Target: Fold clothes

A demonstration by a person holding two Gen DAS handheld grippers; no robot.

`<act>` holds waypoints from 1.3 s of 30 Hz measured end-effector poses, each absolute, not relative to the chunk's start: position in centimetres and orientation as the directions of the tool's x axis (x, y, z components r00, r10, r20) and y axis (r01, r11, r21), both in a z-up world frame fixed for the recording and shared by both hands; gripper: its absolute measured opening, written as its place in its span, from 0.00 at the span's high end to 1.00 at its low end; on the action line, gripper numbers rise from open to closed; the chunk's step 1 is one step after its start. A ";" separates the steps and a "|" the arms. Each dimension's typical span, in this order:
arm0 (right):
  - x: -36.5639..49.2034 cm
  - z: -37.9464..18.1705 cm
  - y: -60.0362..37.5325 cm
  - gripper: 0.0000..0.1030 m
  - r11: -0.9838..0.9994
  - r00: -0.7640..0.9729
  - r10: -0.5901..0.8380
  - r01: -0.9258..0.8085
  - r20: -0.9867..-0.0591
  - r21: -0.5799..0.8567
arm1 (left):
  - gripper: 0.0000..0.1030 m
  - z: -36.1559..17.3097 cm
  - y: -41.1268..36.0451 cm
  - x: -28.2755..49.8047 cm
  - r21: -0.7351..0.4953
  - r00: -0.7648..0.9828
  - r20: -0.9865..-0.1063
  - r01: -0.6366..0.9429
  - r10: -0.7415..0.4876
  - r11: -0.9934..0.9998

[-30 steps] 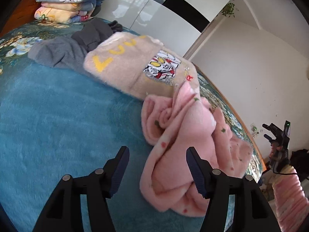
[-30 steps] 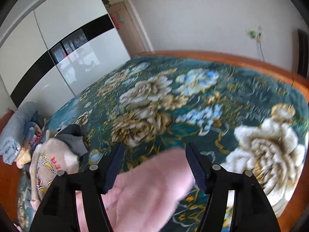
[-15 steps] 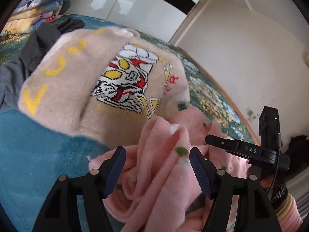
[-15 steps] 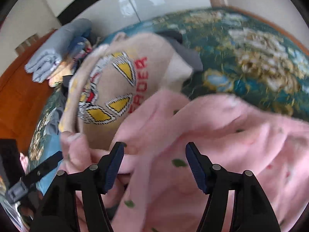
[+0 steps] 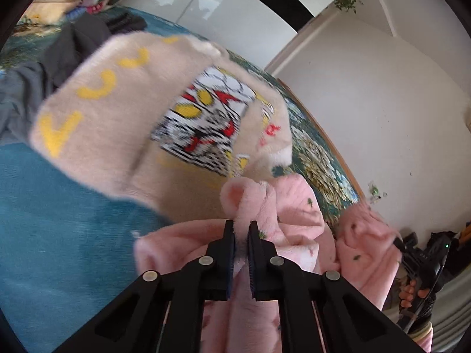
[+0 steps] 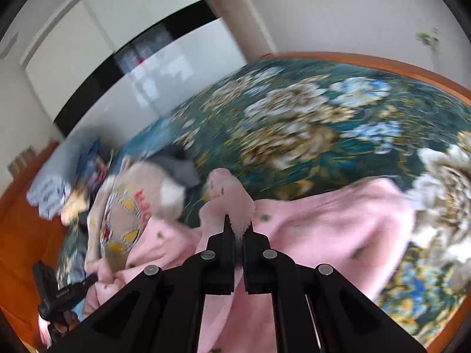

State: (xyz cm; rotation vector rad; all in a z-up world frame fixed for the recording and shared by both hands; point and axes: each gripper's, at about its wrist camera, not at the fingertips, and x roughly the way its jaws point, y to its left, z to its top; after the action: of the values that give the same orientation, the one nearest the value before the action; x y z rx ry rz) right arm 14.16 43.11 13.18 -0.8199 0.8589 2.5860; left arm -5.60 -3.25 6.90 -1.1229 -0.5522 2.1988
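Note:
A fluffy pink garment with small green and red specks lies bunched on the bed. My left gripper is shut on a fold of it. My right gripper is shut on another fold of the same pink garment, which stretches to the right over the bedspread. The right gripper also shows at the right edge of the left wrist view, and the left gripper at the lower left of the right wrist view.
A beige fleece garment with yellow letters and a cartoon patch lies just behind the pink one. Dark grey clothes lie beyond it. Folded bedding is stacked far back. The floral bedspread ends at an orange wooden bed edge.
Both grippers went from open to shut on folds of the pink garment. The right gripper has swung back up, drawing the garment out to the right.

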 end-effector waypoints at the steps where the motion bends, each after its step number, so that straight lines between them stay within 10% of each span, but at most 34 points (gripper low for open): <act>1: 14.8 13.0 43.9 0.96 -0.765 -0.793 0.098 -0.446 -0.602 0.464 | 0.94 7.4 -4.8 -5.4 -0.594 -0.492 -0.571 -0.306 0.658 -0.744; 16: 14.8 16.1 43.5 0.96 -0.785 -0.899 0.030 -0.292 -0.437 0.546 | 0.95 18.0 -32.7 4.4 -0.511 -0.886 -0.417 0.043 0.204 -0.858; 27: 17.9 9.9 43.6 0.96 -0.716 -0.858 -0.036 -0.335 -0.512 0.612 | 0.94 4.0 -38.5 9.6 -0.596 -0.755 -0.625 0.300 0.196 -0.745; 39: 9.8 19.8 44.3 0.96 -0.755 -0.913 -0.051 -0.230 -0.406 0.613 | 0.95 21.7 -35.7 1.5 -0.566 -0.916 -0.348 0.034 0.201 -0.824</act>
State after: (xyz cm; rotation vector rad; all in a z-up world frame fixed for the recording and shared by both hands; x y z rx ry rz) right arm 9.79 44.32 19.77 -0.6192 1.0550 2.7868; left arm 1.48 -35.74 21.71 -0.6120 -0.8971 2.8527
